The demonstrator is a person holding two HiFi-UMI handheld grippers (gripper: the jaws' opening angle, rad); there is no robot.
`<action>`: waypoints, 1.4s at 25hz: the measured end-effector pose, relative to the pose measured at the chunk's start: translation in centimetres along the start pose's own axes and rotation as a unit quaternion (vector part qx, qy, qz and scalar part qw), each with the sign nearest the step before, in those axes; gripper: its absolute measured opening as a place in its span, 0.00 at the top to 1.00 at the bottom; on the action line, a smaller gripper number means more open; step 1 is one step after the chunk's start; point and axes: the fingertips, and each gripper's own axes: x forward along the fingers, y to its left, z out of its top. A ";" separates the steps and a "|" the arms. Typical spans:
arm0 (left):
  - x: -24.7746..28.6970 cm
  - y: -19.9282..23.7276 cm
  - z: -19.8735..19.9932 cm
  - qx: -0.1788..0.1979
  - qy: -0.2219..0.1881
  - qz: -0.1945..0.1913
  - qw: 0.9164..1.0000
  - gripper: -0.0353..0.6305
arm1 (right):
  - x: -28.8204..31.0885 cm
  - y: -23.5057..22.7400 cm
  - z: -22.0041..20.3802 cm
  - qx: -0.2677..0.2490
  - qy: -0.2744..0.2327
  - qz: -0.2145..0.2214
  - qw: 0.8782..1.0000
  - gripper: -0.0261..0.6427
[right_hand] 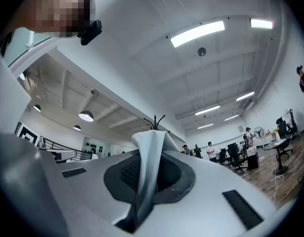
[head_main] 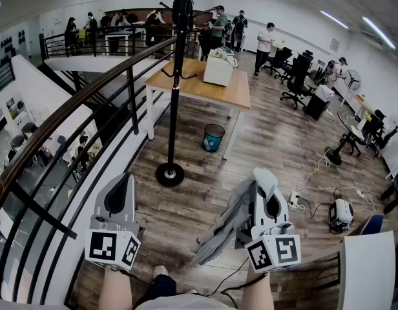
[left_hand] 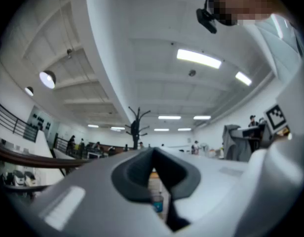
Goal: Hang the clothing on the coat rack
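We pinch the pale grey clothing (head_main: 221, 228) in our right gripper's (head_main: 264, 175) jaws. It droops in limp folds near the coat rack's (head_main: 175, 89) base. Our left gripper's (head_main: 124, 177) jaws meet, empty.

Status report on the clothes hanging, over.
Left gripper shut, empty. Right gripper shut on grey garment, not yet hung. Coat rack ahead; bin beyond it, off the path.

Plank floor (head_main: 270, 141) under me: coat rack (head_main: 170, 174) on its round base, blue bin (head_main: 212, 137) beside table (head_main: 205, 86), loose cables (head_main: 315, 173) right.
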 end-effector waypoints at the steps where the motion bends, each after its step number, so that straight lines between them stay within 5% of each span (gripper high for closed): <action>1: 0.0 0.0 0.0 0.000 0.000 0.000 1.000 0.93 | 0.1 0.1 0.1 0.000 0.000 0.001 1.000 0.95; 13: 0.7 1.3 -0.3 -0.002 0.001 0.003 1.000 0.93 | 1.3 1.0 -0.6 0.001 0.003 0.006 1.000 0.95; 35: 8.6 11.7 -1.9 0.004 -0.023 -0.016 1.000 0.93 | 12.0 3.9 -4.0 0.003 -0.016 -0.031 0.999 0.94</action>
